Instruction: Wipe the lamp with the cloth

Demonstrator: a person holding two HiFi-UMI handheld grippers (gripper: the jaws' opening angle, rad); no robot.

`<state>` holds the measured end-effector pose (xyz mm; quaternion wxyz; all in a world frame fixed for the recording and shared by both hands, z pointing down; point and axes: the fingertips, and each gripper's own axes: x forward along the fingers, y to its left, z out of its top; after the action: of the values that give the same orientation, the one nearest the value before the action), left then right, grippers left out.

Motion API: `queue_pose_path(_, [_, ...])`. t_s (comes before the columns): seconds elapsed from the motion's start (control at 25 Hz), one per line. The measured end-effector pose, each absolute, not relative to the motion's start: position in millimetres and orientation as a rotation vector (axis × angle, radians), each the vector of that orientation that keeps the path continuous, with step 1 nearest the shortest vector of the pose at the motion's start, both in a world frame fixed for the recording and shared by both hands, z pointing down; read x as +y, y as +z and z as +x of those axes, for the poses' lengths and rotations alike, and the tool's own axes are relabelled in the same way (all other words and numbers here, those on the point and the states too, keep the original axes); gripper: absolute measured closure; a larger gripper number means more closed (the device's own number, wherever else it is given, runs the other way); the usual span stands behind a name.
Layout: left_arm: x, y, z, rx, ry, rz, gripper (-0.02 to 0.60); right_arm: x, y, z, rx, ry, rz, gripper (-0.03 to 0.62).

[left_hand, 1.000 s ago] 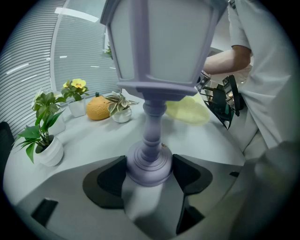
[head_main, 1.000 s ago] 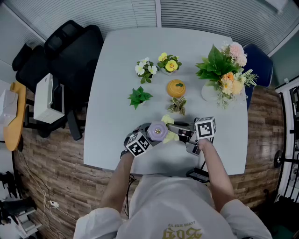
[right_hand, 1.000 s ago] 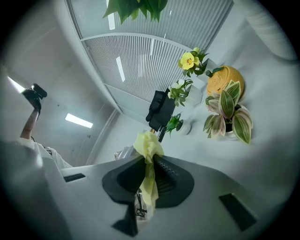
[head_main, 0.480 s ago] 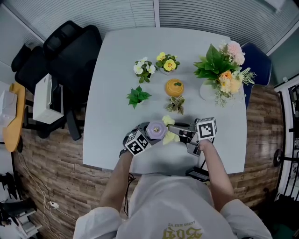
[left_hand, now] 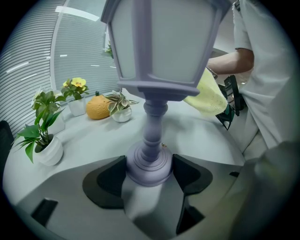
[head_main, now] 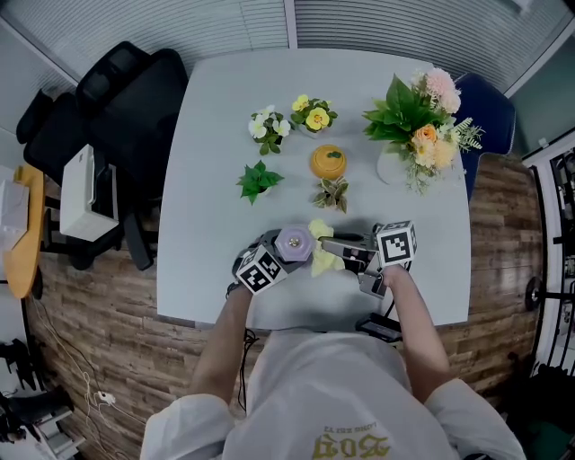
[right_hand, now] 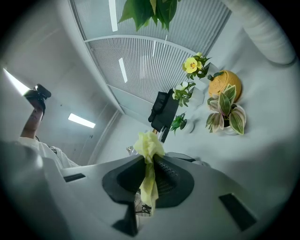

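At the near edge of the desk, my left hand-held gripper clamps the round foot of the lilac lamp, while my right hand-held gripper pinches the yellow cloth just beside the shade. Push too hard up there and the lamp (held only at its foot) could tip or twist free. The pale desk carries potted plants and a bouquet; slatted blinds and wood floor surround it.

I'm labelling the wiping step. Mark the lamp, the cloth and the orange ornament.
lamp (left_hand: 149, 166), left gripper view, on its round base between the jaws.
cloth (right_hand: 149, 143), right gripper view, on the bunched tuft above the jaws.
orange ornament (head_main: 329, 163), head view, on its top.
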<state>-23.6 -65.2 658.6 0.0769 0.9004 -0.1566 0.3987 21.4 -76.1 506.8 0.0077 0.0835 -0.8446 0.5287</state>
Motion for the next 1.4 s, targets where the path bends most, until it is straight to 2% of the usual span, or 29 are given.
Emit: queue_pose_path(1.4, [-65, 657, -24, -0.468, 1.195, 2.694, 0.273, -42, 504, 12, -2.581, 1.693, 0.053, 0.542])
